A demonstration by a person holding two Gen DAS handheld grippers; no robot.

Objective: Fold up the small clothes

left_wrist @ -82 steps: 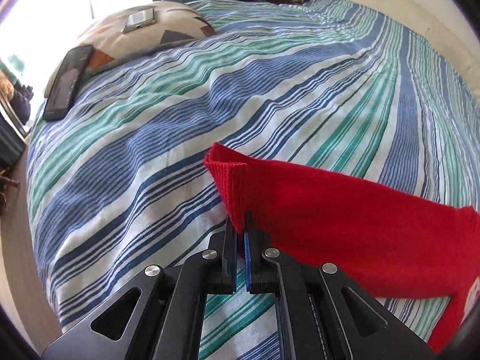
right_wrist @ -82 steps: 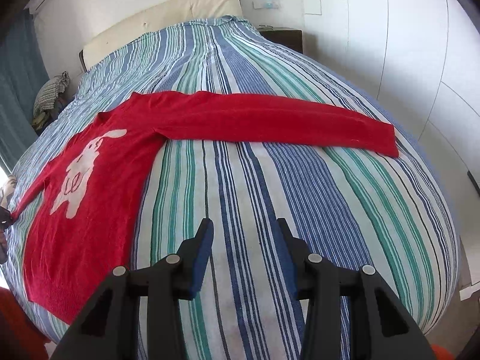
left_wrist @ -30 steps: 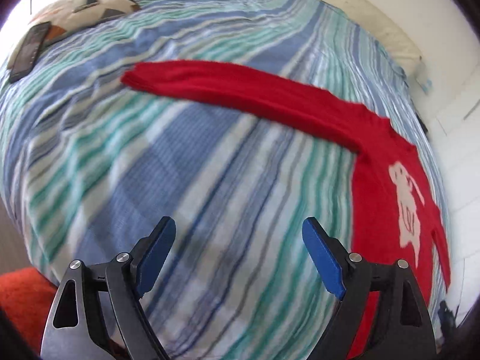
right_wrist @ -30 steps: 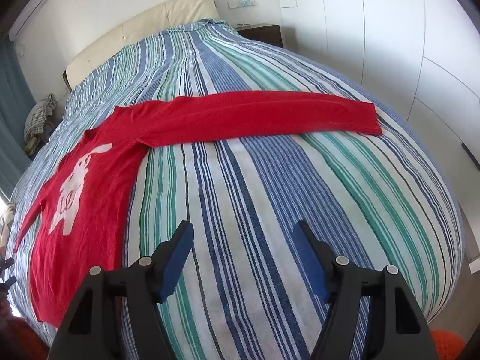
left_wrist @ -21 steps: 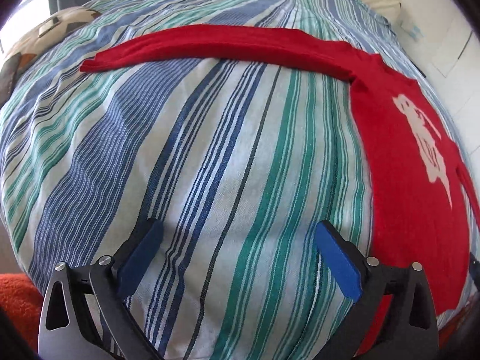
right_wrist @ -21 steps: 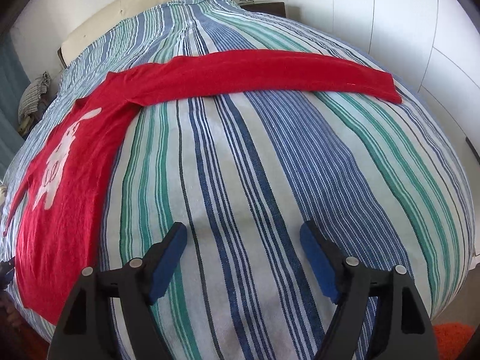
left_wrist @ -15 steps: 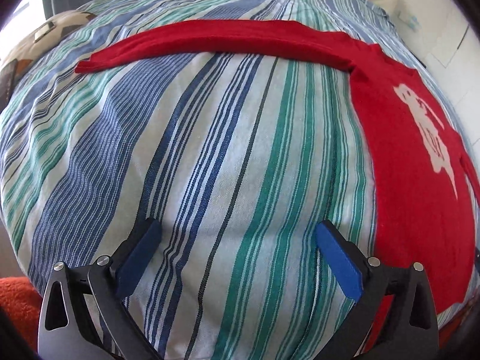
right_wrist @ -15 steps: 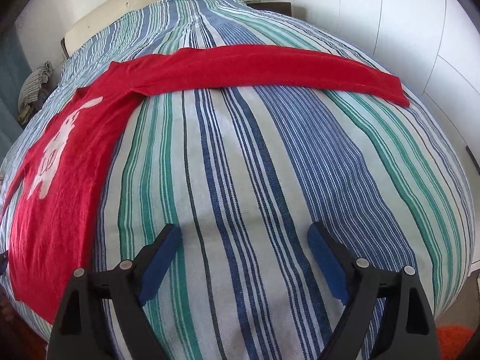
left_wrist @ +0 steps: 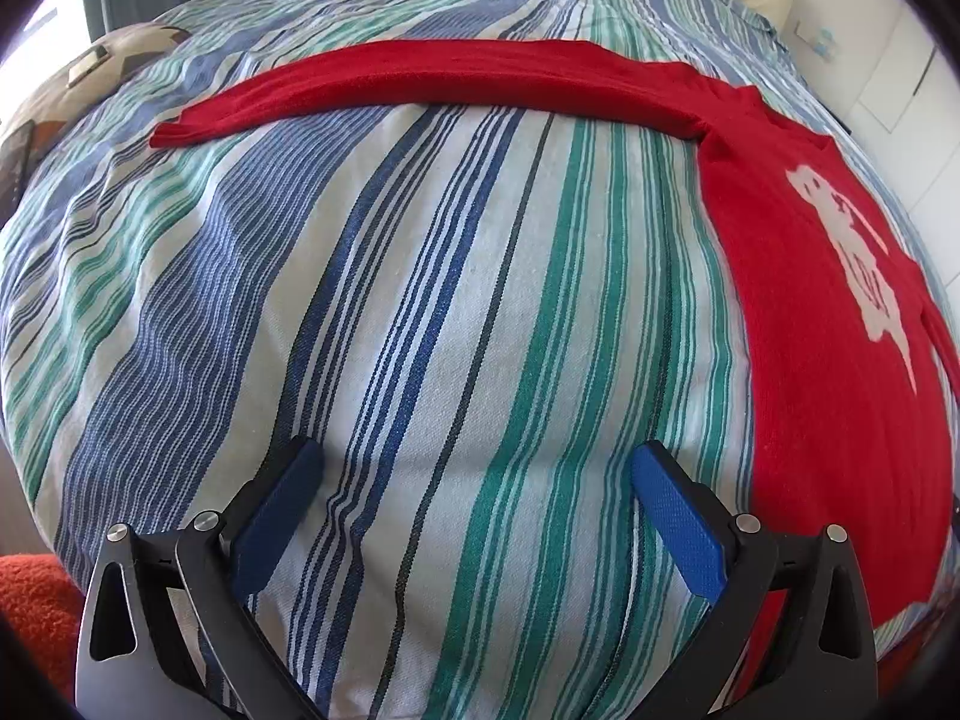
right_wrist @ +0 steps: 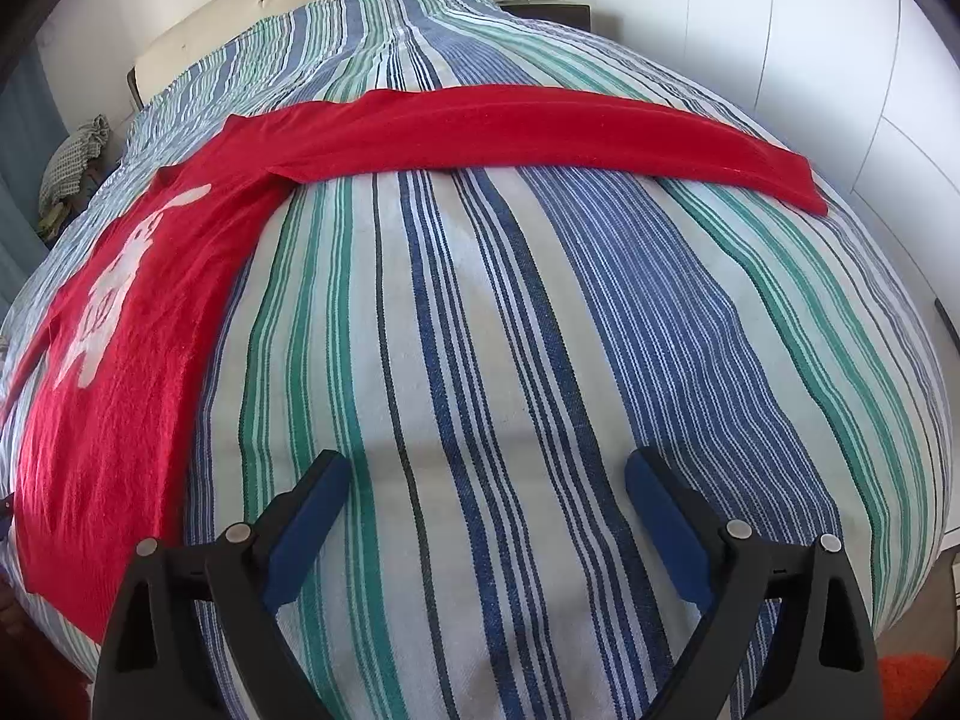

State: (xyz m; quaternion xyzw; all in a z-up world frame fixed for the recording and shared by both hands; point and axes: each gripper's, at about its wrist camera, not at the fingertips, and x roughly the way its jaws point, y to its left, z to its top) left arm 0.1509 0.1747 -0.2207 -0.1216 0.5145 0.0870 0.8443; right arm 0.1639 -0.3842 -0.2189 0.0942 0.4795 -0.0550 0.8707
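Since the earlier frames you have let go of the sleeve cuff and drawn both tools back over bare bedspread; your left gripper has just been opening and its jaws now stand wide apart with nothing between them, as do those of your right gripper. The red sweater lies flat on the striped bedspread, its body right of your left tool, one long sleeve stretched across ahead. The knit looks soft, with a pale rabbit motif. No containers show.
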